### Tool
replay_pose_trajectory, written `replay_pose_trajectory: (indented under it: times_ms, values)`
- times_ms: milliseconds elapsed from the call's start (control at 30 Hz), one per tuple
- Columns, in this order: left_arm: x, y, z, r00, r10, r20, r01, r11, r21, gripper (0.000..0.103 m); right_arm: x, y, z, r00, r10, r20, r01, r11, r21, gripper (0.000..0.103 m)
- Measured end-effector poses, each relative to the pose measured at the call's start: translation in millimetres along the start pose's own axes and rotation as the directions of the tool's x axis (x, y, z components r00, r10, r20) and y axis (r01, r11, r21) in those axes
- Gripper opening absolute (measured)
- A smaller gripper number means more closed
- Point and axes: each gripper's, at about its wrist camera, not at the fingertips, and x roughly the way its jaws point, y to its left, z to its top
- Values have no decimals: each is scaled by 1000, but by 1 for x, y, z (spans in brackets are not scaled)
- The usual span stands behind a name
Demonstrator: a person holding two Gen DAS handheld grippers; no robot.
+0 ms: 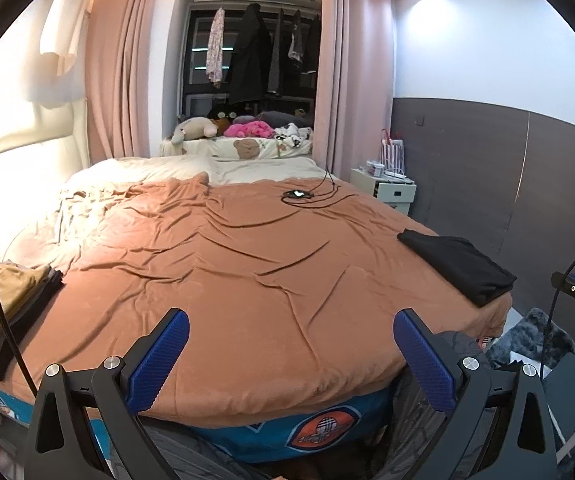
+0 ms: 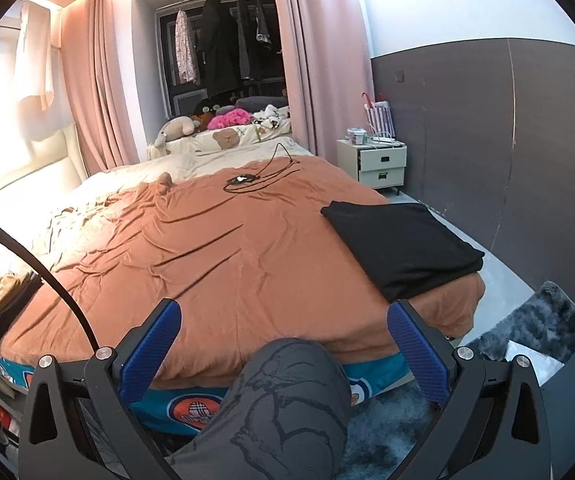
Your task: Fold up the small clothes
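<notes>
Both the left gripper (image 1: 291, 354) and right gripper (image 2: 283, 344) gape wide, holding nothing, before the folded black garment (image 2: 401, 246) at the bed's (image 1: 247, 264) right edge; only the right view shows a grey-trousered knee (image 2: 287, 396).

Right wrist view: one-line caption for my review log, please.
Open right gripper above a knee at the bed edge; folded black garment at its right corner.

pink curtains (image 1: 115, 80), nightstand (image 2: 381, 164), plush toys (image 1: 223, 126)
</notes>
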Motion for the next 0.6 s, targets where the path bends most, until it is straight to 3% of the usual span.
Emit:
replay_pose_trajectory:
  times_ms: [600]
  values:
    - [0,7,-2,1000,-11,-11,11,1000,-12,103,-3,9,-3,1000,2,-28,-2,1000,-4,103]
